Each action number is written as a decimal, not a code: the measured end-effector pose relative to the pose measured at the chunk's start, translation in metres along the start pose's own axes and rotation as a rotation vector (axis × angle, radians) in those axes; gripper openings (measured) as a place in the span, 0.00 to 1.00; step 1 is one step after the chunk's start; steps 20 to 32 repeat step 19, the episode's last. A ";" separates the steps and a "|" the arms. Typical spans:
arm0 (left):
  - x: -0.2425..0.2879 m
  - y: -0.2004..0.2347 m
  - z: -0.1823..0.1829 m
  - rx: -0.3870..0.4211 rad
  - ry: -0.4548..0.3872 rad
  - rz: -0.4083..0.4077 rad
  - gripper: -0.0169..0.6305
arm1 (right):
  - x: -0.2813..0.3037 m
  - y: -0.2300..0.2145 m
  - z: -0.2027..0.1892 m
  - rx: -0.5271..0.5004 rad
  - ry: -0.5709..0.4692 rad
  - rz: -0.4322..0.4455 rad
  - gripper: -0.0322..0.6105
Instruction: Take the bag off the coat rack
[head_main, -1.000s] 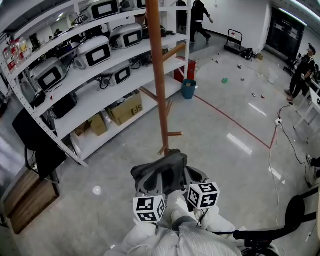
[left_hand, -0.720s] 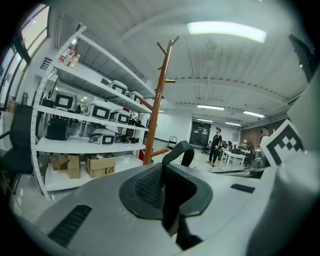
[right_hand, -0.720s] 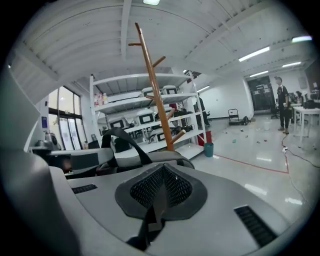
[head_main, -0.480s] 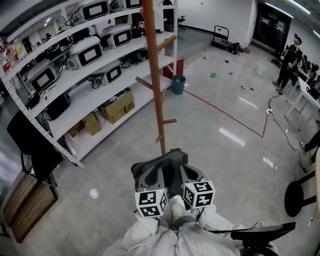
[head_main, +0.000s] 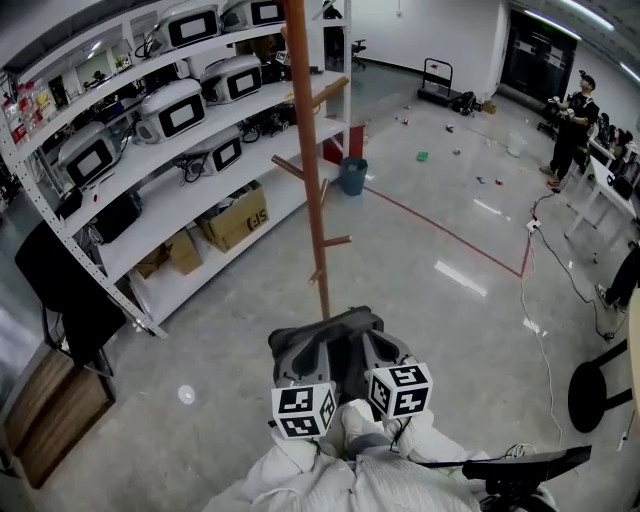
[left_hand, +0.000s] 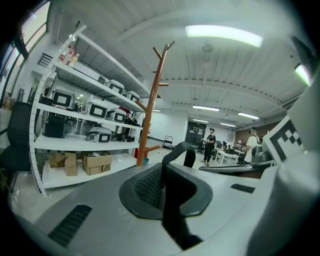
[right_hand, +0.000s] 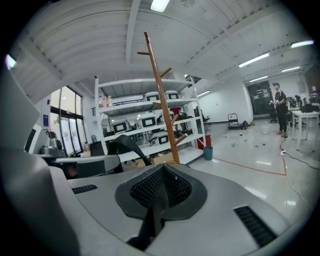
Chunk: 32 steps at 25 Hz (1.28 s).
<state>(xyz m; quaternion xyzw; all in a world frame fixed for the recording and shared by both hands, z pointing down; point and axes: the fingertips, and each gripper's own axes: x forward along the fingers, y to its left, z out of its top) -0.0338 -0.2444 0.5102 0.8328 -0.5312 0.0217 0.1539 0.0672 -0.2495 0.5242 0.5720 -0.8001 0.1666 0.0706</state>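
Note:
The wooden coat rack (head_main: 310, 170) stands just ahead of me, and its pegs carry nothing. A dark grey bag (head_main: 325, 340) hangs in front of my body, clear of the pole. My left gripper (head_main: 298, 362) and right gripper (head_main: 380, 352) flank it, marker cubes toward me. In the left gripper view the left gripper (left_hand: 162, 170) is shut on a black bag strap (left_hand: 177, 149) that loops up past its tips. The right gripper (right_hand: 162, 172) is likewise shut on a dark strap (right_hand: 154, 215). The rack (left_hand: 148, 110) (right_hand: 162, 100) rises beyond both.
White shelving (head_main: 170, 110) with several appliances and cardboard boxes (head_main: 235, 220) runs along the left. A blue bin (head_main: 352, 175) sits behind the rack and a black chair (head_main: 70, 290) stands at the left. A person (head_main: 572, 120) stands far right; a stool (head_main: 600, 385) is near right.
Both grippers and the bag have drawn back a little from the rack's pole, whose foot now shows free of the bag. Both jaws stay shut.

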 end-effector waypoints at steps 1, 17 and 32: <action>0.000 0.000 0.000 0.005 0.000 -0.002 0.05 | -0.001 0.000 0.001 -0.001 -0.002 -0.003 0.07; 0.016 0.008 0.015 0.035 -0.027 0.016 0.05 | 0.001 -0.010 -0.002 -0.006 0.014 -0.039 0.07; 0.016 0.013 0.014 0.037 -0.026 0.023 0.05 | 0.001 -0.010 -0.004 -0.003 0.017 -0.042 0.07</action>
